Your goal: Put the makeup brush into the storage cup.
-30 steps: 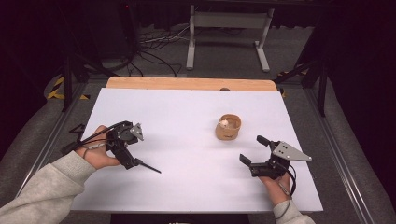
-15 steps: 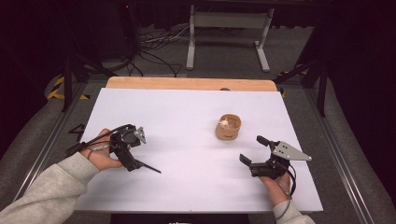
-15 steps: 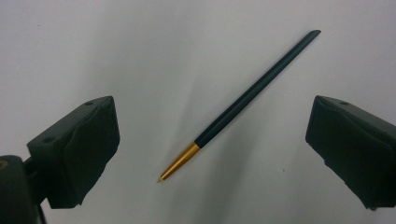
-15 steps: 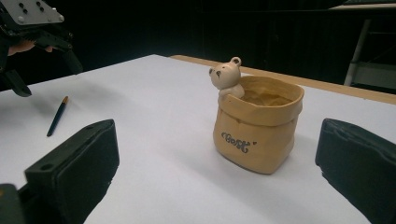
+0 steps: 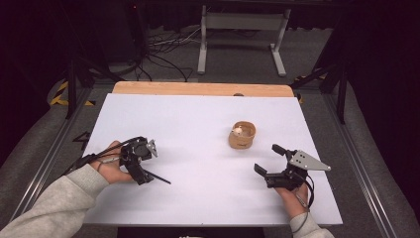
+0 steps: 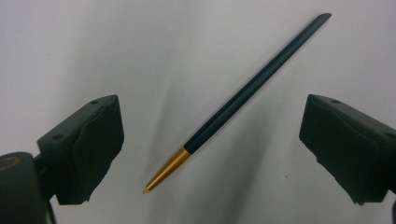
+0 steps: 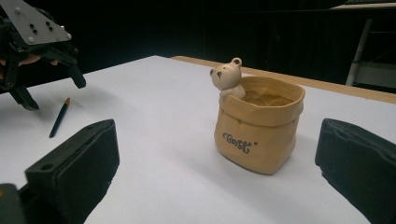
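1. The counter [image 5: 198, 129] is covered with a plain white sheet, and a strip of bare wood shows along its far edge. The room around it is dark.
2. Beyond the counter, on the grey floor, stand the legs of a metal stand [image 5: 241, 34]. Loose cables [image 5: 158, 49] trail on the floor to the left of it.
3. A tan pot [image 5: 242, 135] shaped like a little sack stands right of the counter's middle, with a small bear figure [image 7: 227, 74] peeking over its rim. Nothing lies close around it.
4. The pen [image 6: 243, 100], dark with a gold tip, lies flat on the sheet well to the left of the pot, near the counter's front left part.
5. The left claw [image 5: 148, 173] hangs over the pen with its jaws spread wide. In the left gripper view the pen lies between them, touching neither.
6. The right claw [image 5: 270, 159] sits just to the right of the pot and nearer the front edge. It is also wide open and holds nothing; in the right gripper view the pot stands between the two jaws, apart from both.
7. Between pen and pot the sheet lies bare.
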